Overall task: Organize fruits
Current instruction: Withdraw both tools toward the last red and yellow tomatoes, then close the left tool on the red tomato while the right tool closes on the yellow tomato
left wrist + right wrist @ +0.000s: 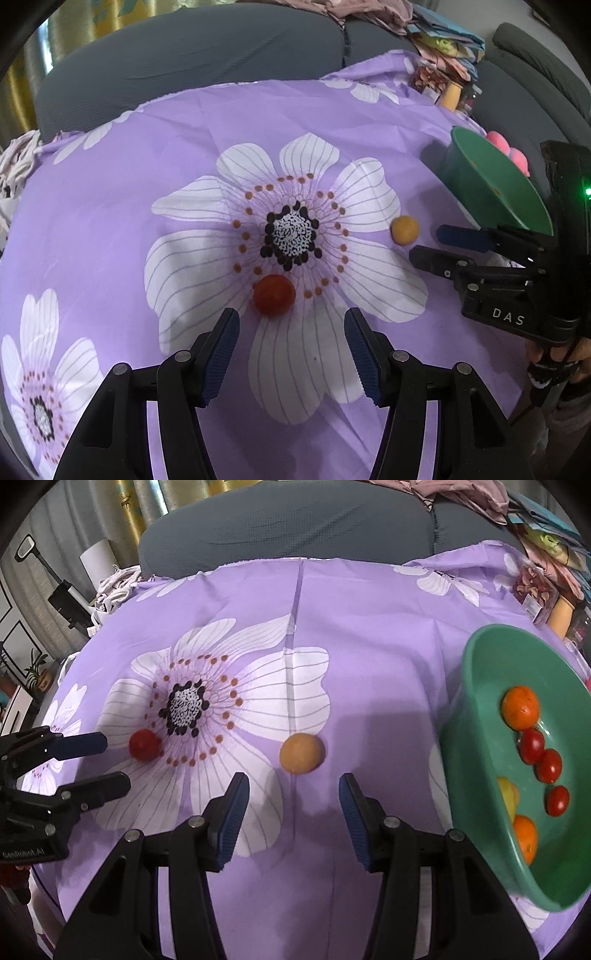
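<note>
My left claw point(291, 354) hangs wide open over the purple flowered cloth point(184, 122), a red fruit point(273, 294) just ahead of its fingertips. To the right, my other claw point(424, 243) sits parted beside an orange fruit point(405, 229), near the green bowl point(491, 181).

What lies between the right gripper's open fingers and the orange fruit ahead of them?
Nothing but bare purple floral cloth separates the right gripper from the orange fruit, seen in the right wrist view.

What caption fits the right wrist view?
Open right hand-held gripper faces an orange fruit on the cloth, beside the bowl.
</note>
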`<action>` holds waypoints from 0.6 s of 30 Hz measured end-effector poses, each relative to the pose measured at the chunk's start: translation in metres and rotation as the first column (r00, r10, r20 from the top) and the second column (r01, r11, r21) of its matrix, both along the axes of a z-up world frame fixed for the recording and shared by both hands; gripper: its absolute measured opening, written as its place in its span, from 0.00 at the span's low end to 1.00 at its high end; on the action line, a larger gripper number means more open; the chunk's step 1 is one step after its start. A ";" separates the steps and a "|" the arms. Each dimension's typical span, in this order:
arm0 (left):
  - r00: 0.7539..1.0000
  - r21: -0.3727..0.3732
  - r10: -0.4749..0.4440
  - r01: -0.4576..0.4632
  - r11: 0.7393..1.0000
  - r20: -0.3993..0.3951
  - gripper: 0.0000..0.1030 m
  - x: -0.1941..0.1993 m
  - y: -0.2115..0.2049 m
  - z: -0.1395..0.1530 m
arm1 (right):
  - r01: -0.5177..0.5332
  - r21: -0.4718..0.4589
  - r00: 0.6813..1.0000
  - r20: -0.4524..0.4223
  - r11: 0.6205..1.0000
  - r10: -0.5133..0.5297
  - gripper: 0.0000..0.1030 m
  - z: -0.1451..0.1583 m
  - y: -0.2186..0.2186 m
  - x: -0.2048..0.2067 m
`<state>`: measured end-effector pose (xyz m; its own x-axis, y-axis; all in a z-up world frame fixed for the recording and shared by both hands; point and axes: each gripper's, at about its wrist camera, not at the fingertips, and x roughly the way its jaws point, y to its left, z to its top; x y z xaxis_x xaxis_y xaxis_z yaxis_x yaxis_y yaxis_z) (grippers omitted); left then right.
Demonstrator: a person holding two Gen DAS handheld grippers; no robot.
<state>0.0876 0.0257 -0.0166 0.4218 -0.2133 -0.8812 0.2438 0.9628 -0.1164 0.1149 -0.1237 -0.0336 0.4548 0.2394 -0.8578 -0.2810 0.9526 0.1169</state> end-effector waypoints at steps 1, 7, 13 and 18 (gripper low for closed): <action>1.000 0.005 0.004 -0.004 1.000 -0.008 0.57 0.003 0.000 -0.002 | 0.001 -0.002 1.000 -0.002 1.000 -0.001 0.49 -0.001 0.001 0.002; 1.000 0.021 0.011 -0.010 1.000 -0.029 0.57 0.014 -0.002 -0.012 | -0.002 -0.003 1.000 -0.021 1.000 0.002 0.49 -0.007 0.001 0.011; 0.999 0.033 0.012 -0.011 0.999 -0.044 0.56 0.019 -0.003 -0.019 | 0.003 -0.010 1.000 -0.020 1.000 -0.004 0.49 -0.009 0.000 0.018; 0.999 0.046 0.007 -0.005 0.999 -0.042 0.52 0.022 -0.004 -0.019 | -0.009 -0.018 1.000 -0.020 1.000 0.009 0.49 -0.010 0.004 0.021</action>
